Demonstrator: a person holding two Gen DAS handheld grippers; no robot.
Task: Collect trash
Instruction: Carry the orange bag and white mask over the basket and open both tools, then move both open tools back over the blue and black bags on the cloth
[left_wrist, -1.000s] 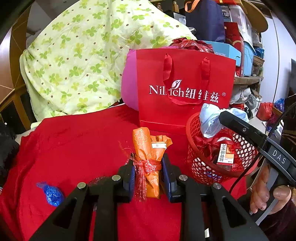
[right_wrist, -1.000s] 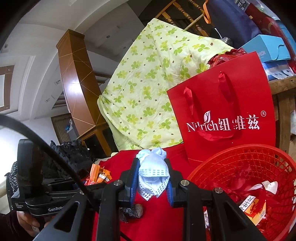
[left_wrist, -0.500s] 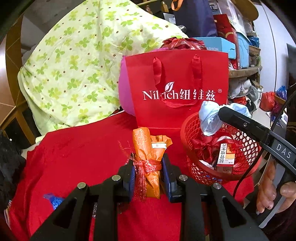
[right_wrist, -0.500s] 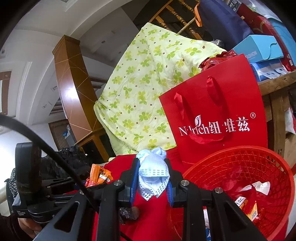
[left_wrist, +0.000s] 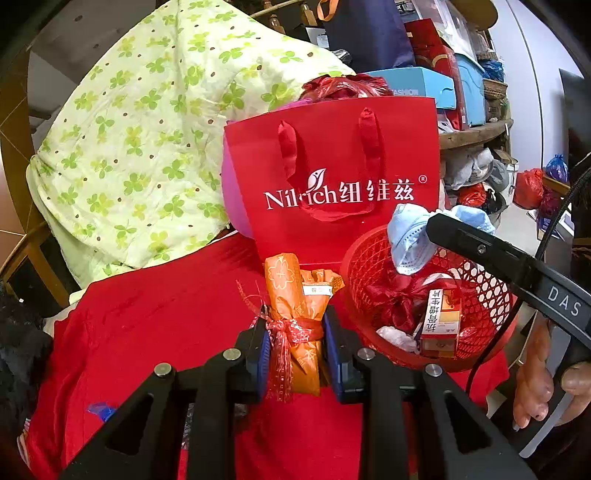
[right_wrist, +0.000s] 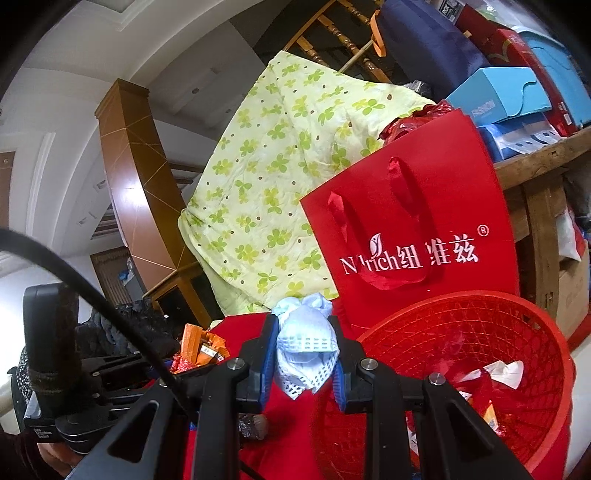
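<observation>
My left gripper (left_wrist: 294, 352) is shut on an orange wrapper bundle (left_wrist: 295, 302) tied with red tinsel, held above the red cloth just left of the red mesh basket (left_wrist: 484, 299). The basket holds red wrappers and a small orange-and-white box (left_wrist: 441, 321). My right gripper (right_wrist: 304, 363) is shut on a crumpled light blue face mask (right_wrist: 306, 343), over the basket's (right_wrist: 517, 354) left rim. In the left wrist view the mask (left_wrist: 410, 236) hangs above the basket's far side. The right wrist view shows the orange bundle (right_wrist: 201, 347) at lower left.
A red paper gift bag (left_wrist: 332, 177) stands right behind the basket. A green clover quilt (left_wrist: 147, 140) lies piled at the back left. A blue wrapper (left_wrist: 98, 410) and a dark wrapper (right_wrist: 253, 424) lie on the red cloth (left_wrist: 166, 314). Shelves with boxes (right_wrist: 498, 92) fill the right.
Both grippers have drifted sideways toward the basket, each keeping its load. The basket and gift bag sit further left in both views. The blue wrapper has slid toward the left view's lower edge.
</observation>
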